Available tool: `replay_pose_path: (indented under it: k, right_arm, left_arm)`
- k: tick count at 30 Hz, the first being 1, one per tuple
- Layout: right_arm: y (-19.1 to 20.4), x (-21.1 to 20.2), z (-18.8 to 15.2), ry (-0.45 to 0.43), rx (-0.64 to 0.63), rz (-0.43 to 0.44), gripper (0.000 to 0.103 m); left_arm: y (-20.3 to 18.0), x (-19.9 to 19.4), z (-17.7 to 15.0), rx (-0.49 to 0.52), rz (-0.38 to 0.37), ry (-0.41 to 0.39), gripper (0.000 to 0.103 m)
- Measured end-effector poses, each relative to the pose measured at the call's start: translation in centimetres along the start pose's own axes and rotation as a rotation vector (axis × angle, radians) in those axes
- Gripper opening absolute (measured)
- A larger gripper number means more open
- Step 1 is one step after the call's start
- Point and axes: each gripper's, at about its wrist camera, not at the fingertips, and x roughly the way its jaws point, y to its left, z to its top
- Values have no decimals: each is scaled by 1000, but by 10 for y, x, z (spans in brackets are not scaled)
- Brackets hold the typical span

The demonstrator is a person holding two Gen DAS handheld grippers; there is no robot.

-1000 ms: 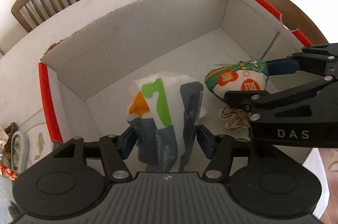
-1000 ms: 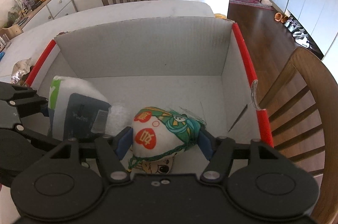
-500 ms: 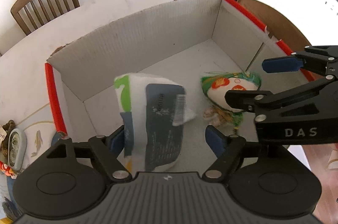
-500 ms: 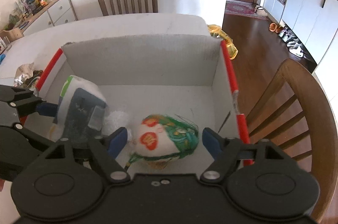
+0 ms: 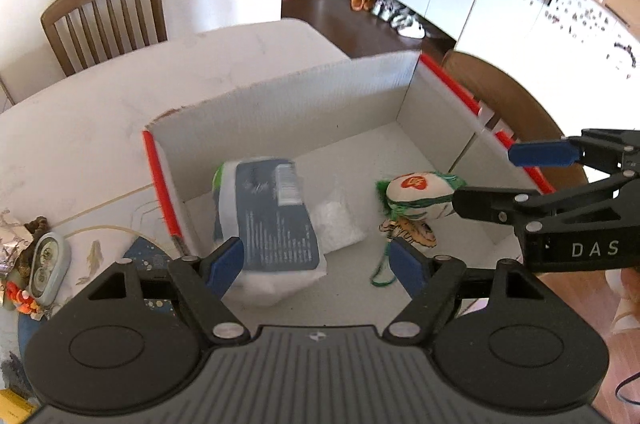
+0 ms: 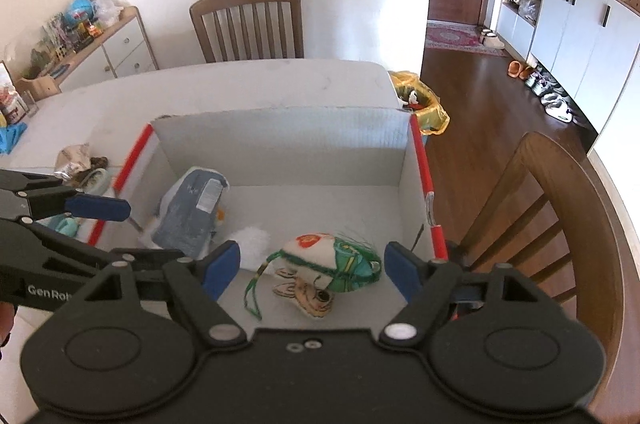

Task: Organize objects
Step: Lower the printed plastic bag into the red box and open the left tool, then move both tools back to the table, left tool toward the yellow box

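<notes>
Wooden chair (image 6: pixel 248 24) behind table (image 6: pixel 240 80); yellow bag (image 6: pixel 420 104) on floor, sideboard (image 6: pixel 104 52) w/ clutter left.

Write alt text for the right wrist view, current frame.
The open right gripper hangs above a white cardboard box on a table, jaws spread over a green-and-white stuffed pouch lying on the box floor. A tissue pack lies in the box's left part, with the open left gripper at the left edge.
</notes>
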Motion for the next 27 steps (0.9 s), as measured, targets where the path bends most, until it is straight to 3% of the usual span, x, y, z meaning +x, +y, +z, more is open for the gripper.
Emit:
replay_pose_path:
  k: [15, 27]
  right_arm:
    - [43, -54, 5, -101, -21, 56, 79]
    - [99, -60, 5, -137, -16, 121, 82]
  left_arm:
    - [37, -74, -21, -51, -31, -123, 80]
    - [89, -125, -52, -57, 70, -245, 80]
